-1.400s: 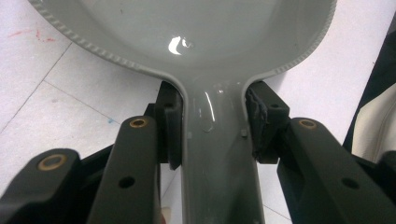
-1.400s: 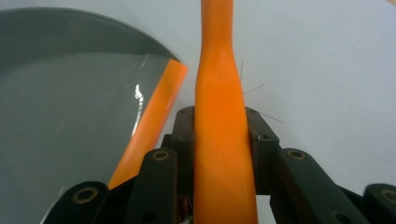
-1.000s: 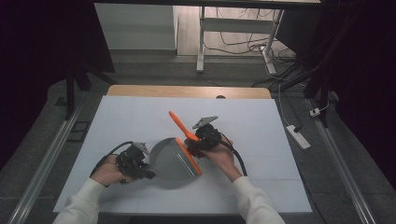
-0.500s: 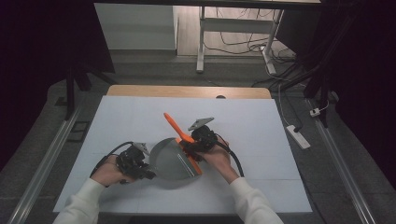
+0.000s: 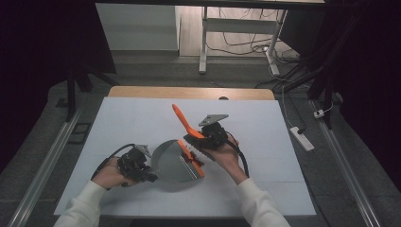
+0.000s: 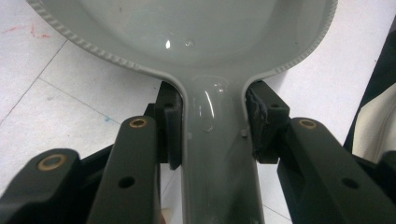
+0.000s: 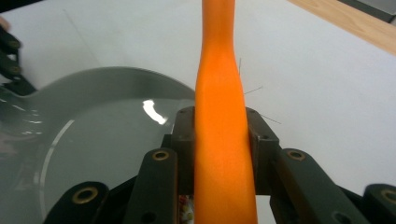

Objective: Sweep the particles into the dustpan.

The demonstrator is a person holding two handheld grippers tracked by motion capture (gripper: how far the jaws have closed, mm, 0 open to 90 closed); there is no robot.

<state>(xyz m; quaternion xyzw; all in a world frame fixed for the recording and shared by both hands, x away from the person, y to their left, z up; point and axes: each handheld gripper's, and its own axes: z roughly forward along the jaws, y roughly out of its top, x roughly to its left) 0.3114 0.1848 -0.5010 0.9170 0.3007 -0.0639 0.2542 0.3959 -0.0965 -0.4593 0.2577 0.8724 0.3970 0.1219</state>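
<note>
Near the front middle of the worktop (image 5: 142, 118) we are pinning the grey dustpan (image 5: 172, 165) flat, the left gripper (image 5: 137, 165) with its jaws clamping the pan's narrow handle neck, while the right gripper (image 5: 210, 137) is squeezing the orange brush (image 5: 182, 120) by its handle, bristles at the pan's straight lip. We are judging that the brush handle, rising steeply and tapering, could be twisting or sliding in those jaws if we press hard, and that a strong sweep could be shoving the pan round on its handle. Open white surface is lying behind and to both sides; the near edge is sitting close under our forearms.
</note>
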